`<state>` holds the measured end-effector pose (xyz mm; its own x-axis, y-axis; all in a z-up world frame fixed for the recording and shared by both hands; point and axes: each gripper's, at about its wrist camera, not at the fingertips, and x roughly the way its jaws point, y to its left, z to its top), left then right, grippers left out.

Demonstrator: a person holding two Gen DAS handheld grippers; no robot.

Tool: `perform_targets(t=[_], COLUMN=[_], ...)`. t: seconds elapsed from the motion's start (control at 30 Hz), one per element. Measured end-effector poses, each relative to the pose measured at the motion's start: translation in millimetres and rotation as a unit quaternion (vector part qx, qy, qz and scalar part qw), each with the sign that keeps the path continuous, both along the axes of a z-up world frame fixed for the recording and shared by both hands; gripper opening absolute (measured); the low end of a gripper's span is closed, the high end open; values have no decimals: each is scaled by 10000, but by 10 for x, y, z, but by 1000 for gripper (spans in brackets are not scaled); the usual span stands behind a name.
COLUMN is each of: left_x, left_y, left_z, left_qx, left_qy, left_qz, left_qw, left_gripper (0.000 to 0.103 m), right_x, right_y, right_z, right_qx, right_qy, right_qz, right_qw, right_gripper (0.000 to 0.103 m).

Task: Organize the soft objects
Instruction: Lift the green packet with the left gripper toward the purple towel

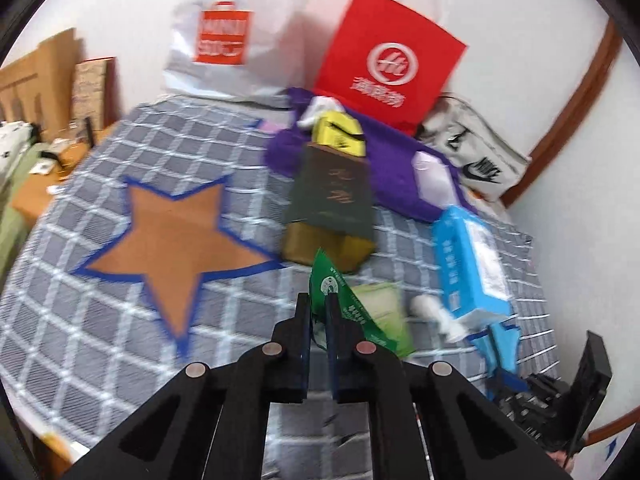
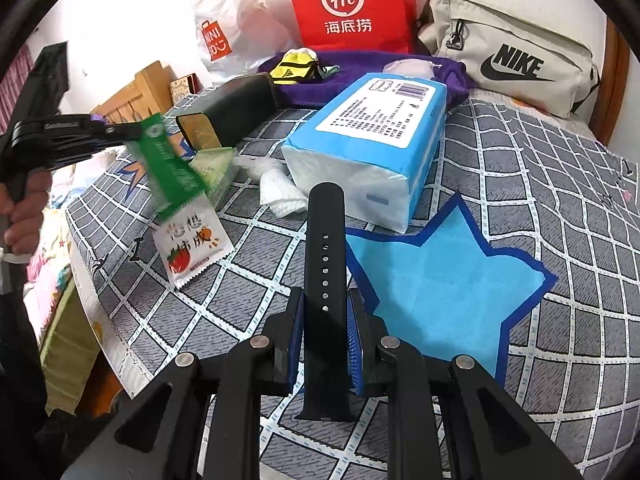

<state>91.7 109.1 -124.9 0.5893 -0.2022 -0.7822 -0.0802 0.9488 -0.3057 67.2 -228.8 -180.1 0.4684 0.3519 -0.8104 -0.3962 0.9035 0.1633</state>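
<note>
My left gripper (image 1: 317,305) is shut on a green sachet (image 1: 334,286), which hangs above the checked grey bedspread (image 1: 100,320). In the right wrist view that left gripper (image 2: 138,133) lifts the green sachet (image 2: 172,168) over a white tomato sachet (image 2: 192,248). To its left lies an orange star with a blue border (image 1: 172,248). My right gripper (image 2: 326,300) is shut on a black watch strap (image 2: 324,256) that stands upright between the pads. A blue star (image 2: 440,292) lies just to its right.
A blue tissue pack (image 2: 372,136), a crumpled white tissue (image 2: 276,188), a pale green pack (image 2: 216,172) and a dark box (image 2: 232,116) crowd the middle. Behind them are a purple towel (image 2: 360,76) with a yellow pouch (image 2: 294,66), a red bag (image 2: 352,4) and a Nike bag (image 2: 512,56).
</note>
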Motion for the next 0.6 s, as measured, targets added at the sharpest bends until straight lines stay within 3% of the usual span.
perform_targets(t=[0.23, 0.33, 0.5, 0.6], left_x=[64, 180, 167, 42], left_y=[272, 242, 184, 164], left_z=[-344, -459, -506, -443], left_qx=[435, 434, 711, 571], left_qy=[512, 602, 732, 753], left_qz=[479, 545, 836, 895], left_qw=[9966, 9958, 9913, 9915], left_gripper=[7, 9, 50, 60], right_x=[-50, -53, -56, -58], right_y=[13, 23, 38, 38], right_z=[-13, -17, -9, 3], right_qx=[-28, -45, -44, -35], right_qy=[16, 38, 35, 7], right_qz=[31, 32, 81, 95], right_qw=[10000, 10000, 10000, 9999], right_gripper=[20, 20, 20, 20])
